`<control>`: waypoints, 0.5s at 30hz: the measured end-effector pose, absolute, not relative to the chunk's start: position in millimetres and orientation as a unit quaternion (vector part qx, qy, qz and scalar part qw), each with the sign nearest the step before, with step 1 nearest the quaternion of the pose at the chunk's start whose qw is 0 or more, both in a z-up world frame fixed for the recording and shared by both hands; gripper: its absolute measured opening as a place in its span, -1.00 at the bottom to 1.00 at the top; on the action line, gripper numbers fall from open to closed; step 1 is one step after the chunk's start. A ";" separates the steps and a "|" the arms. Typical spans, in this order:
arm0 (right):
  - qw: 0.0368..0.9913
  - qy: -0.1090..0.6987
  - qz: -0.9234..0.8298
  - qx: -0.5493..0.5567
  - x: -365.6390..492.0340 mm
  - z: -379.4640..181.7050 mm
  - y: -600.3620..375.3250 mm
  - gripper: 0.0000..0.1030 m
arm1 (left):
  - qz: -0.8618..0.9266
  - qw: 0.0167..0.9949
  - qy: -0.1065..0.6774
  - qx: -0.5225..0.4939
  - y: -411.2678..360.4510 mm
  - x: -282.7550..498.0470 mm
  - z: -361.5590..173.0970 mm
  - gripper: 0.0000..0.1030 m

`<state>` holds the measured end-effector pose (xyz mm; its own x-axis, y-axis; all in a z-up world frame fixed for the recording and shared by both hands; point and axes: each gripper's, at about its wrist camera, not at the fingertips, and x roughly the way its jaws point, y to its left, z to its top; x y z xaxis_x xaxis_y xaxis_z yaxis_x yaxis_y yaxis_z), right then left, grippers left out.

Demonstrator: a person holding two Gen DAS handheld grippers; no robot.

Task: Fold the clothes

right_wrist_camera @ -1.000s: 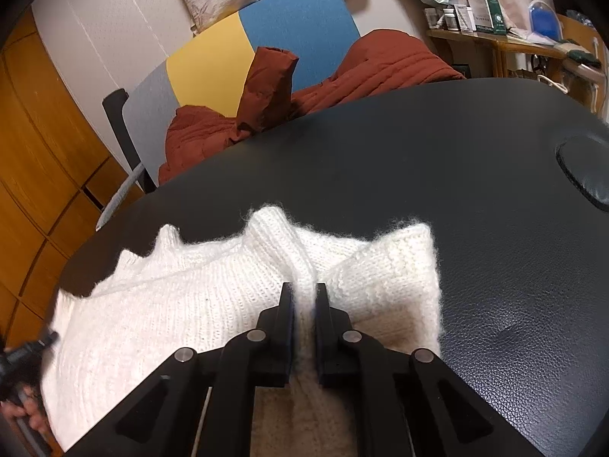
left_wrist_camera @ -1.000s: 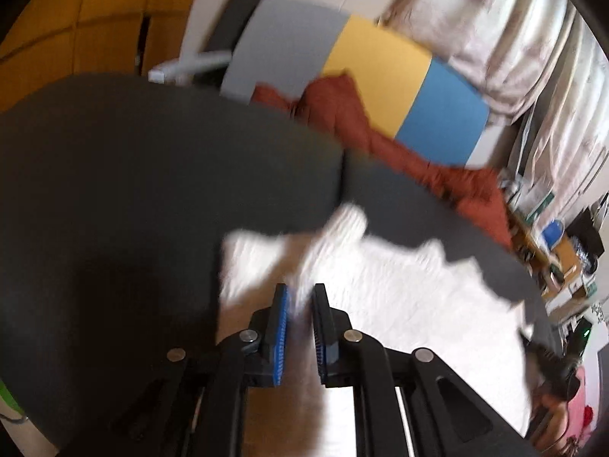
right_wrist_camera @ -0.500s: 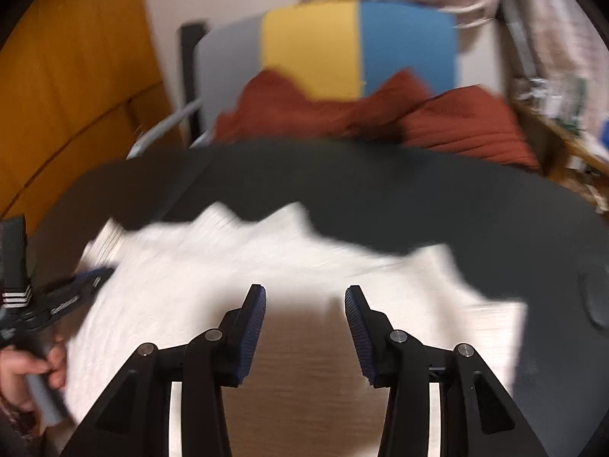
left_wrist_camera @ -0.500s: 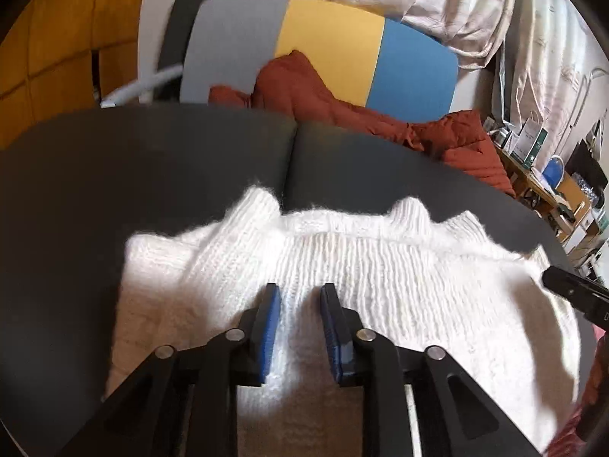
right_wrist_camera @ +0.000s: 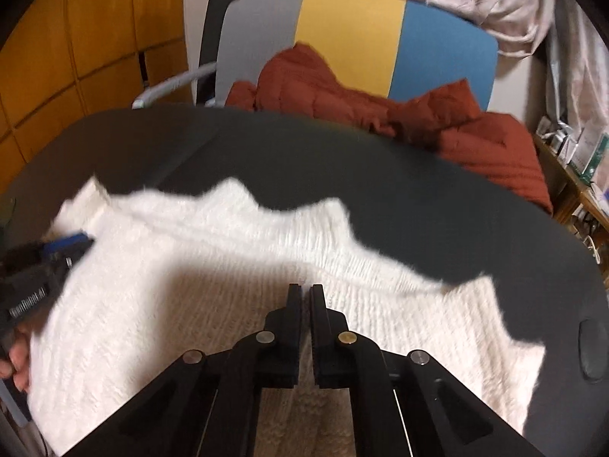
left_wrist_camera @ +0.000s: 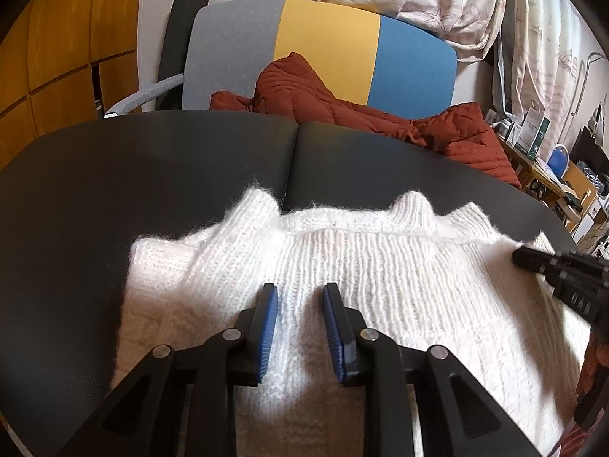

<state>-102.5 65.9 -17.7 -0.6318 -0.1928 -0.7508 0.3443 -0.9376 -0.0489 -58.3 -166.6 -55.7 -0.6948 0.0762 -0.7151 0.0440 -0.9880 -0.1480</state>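
Sweater (left_wrist_camera: 380,285) lies spread on the dark worktop (left_wrist_camera: 152,175), so we hover our left gripper (left_wrist_camera: 300,297) part-open and empty, right gripper (right_wrist_camera: 305,297) shut on nothing, ready to pinch.

Knit, leather-like top, quilted cloth and plastic

We see a white sweater (left_wrist_camera: 380,266) of chunky, fuzzy ribbed knit on a matt black table (left_wrist_camera: 152,160) that looks like leather or vinyl, though we cannot be sure. The rust jacket (left_wrist_camera: 342,110) is quilted cloth; the left hand-held gripper (left_wrist_camera: 300,304) is matt black plastic with ribbed blue pads.
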 end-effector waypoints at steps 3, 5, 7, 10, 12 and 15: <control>0.142 0.068 -0.910 0.384 -105.9 -9.3 73.8 -0.92 | 0.917 0.008 -0.077 -0.390 -166.3 -58.4 -55.6 -0.52; 0.141 0.069 -0.905 0.395 -112.9 -20.2 74.9 -0.92 | 0.918 0.007 -0.077 -0.390 -166.0 -58.6 -55.4 -0.52; 0.141 0.076 -0.898 0.410 -120.2 -36.3 75.8 -0.92 | 0.918 0.006 -0.076 -0.390 -166.0 -58.6 -55.1 -0.51; 0.156 0.044 -0.896 0.413 -124.6 -46.3 86.9 -0.92 | 0.915 0.013 -0.088 -0.394 -169.9 -58.4 -53.0 -0.52; 0.166 0.019 -0.894 0.416 -127.2 -47.4 93.8 -0.89 | 0.909 0.020 -0.116 -0.399 -176.8 -57.1 -49.8 -0.52; 0.172 -0.013 -0.894 0.414 -127.3 -49.5 103.2 -0.87 | 0.902 0.039 -0.179 -0.390 -185.8 -48.9 -39.4 -0.52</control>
<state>-127.3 103.2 -49.5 -0.5979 -0.3191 -0.7353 0.2973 -0.9402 0.1663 -48.9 -185.8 -39.4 -0.6926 0.2109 -0.6898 0.0687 -0.9327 -0.3542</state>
